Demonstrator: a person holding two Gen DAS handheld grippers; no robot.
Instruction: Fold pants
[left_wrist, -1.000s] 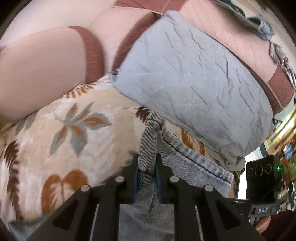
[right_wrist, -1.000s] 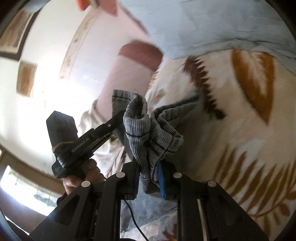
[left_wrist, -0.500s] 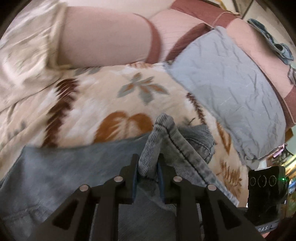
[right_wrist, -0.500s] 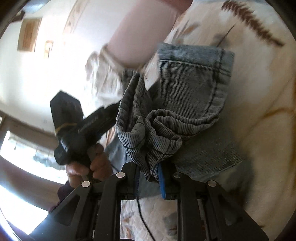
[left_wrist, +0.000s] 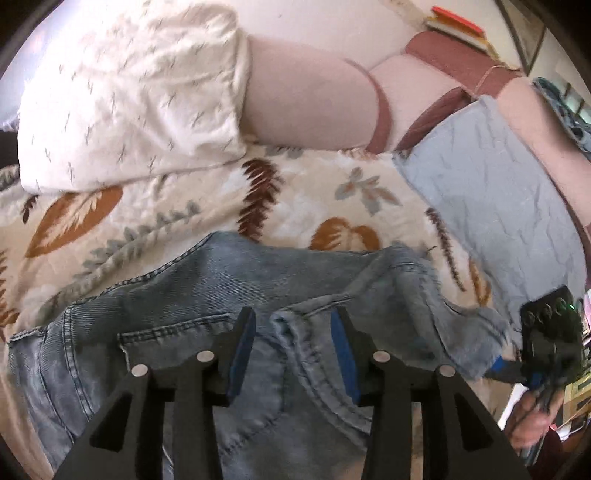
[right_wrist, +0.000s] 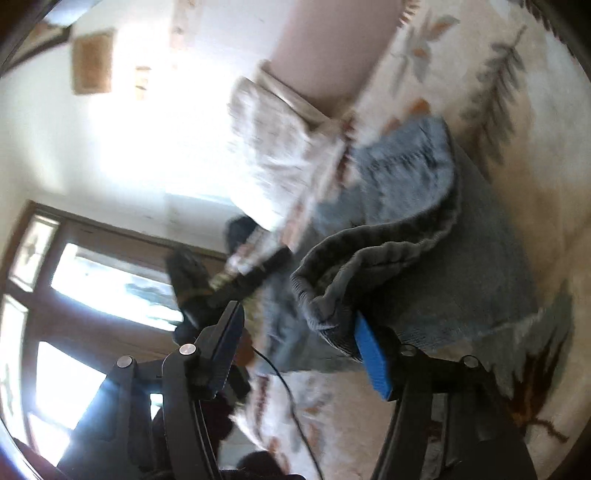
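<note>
Blue denim pants (left_wrist: 229, 295) lie folded over on the leaf-print bedspread (left_wrist: 184, 210). My left gripper (left_wrist: 291, 325) is open just above the pants, its blue pads either side of a seam ridge, holding nothing. My right gripper (right_wrist: 295, 325) is open too; a rolled hem of the pants (right_wrist: 388, 251) rests against its right pad (right_wrist: 373, 362) but is not clamped. The right gripper's body also shows at the right edge of the left wrist view (left_wrist: 550, 339). The left gripper's body appears blurred in the right wrist view (right_wrist: 195, 288).
A white patterned pillow (left_wrist: 129, 99), a pink bolster (left_wrist: 306, 107) and a pale blue pillow (left_wrist: 498, 206) lie along the head of the bed. A window (right_wrist: 92, 295) and wall are at the left of the right wrist view.
Both grippers carried the pants' hem over onto the rest of the pants, lowered it, and opened, letting the denim go. The views swung toward the white pillow.
</note>
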